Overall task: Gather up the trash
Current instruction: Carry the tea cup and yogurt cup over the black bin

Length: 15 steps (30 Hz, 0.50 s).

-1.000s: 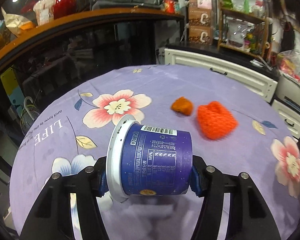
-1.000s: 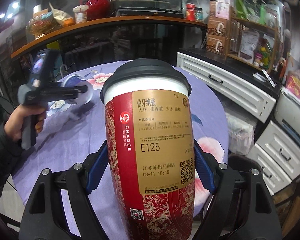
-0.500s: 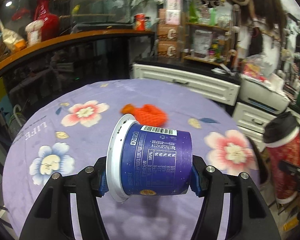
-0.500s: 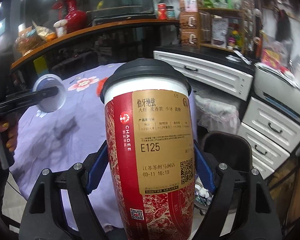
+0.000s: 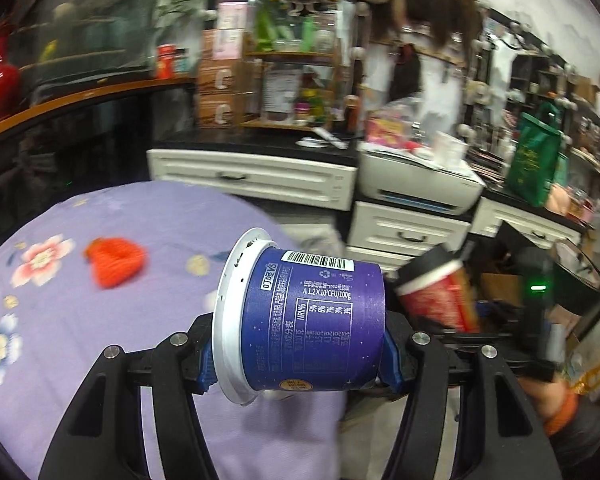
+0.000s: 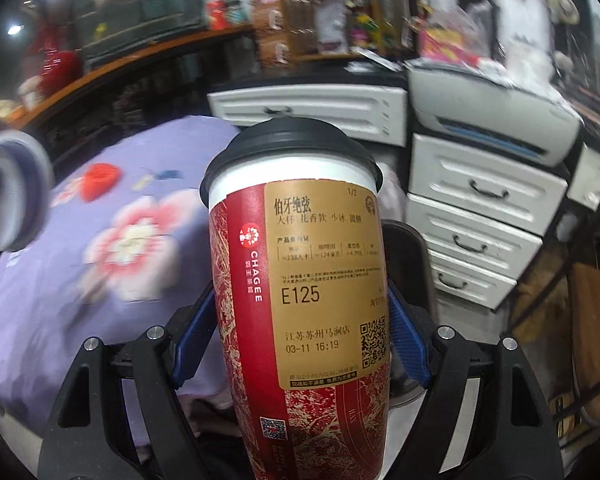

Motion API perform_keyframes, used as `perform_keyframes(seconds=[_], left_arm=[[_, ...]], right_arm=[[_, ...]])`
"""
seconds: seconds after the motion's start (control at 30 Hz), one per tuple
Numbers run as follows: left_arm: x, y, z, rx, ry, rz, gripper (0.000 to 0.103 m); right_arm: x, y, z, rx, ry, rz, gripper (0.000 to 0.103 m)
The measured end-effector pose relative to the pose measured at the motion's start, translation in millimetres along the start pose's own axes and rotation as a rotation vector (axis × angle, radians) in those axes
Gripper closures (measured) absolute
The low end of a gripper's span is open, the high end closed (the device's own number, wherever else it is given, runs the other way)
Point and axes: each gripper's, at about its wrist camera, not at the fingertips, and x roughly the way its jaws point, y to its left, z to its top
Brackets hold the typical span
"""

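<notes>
left gripper [image 5: 298, 354] jaws pinch a blue tub [image 5: 308, 316] lying sideways; right gripper [image 6: 300, 340] jaws pinch a red cup [image 6: 300, 300], maybe past the surface [image 5: 100, 320] edge.

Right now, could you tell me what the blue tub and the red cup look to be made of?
The blue tub, in the left gripper: probably thin plastic, smooth and semi-gloss, with a white moulded rim. The red cup, in the right gripper: likely coated paper, going by its printed wrap and stuck-on label, under a matte black lid, apparently plastic.

purple yogurt tub [image 5: 312, 320]; red-gold tea cup [image 6: 300, 300]; lilac floral tablecloth [image 5: 100, 320].
</notes>
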Motion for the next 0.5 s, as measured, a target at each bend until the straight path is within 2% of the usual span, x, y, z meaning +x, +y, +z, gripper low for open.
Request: perform_keyframes(seconds=[0.2, 0.5], left_arm=[[37, -49, 4, 0.047, 0.047, -0.082, 0.043], [84, -83, -12, 0.086, 0.141, -0.105, 0.043]], right_arm=[[59, -37, -2, 0.073, 0.088, -0.044, 0.025], [137, -57, -16, 0.095, 0.208, -0.077, 0.025]])
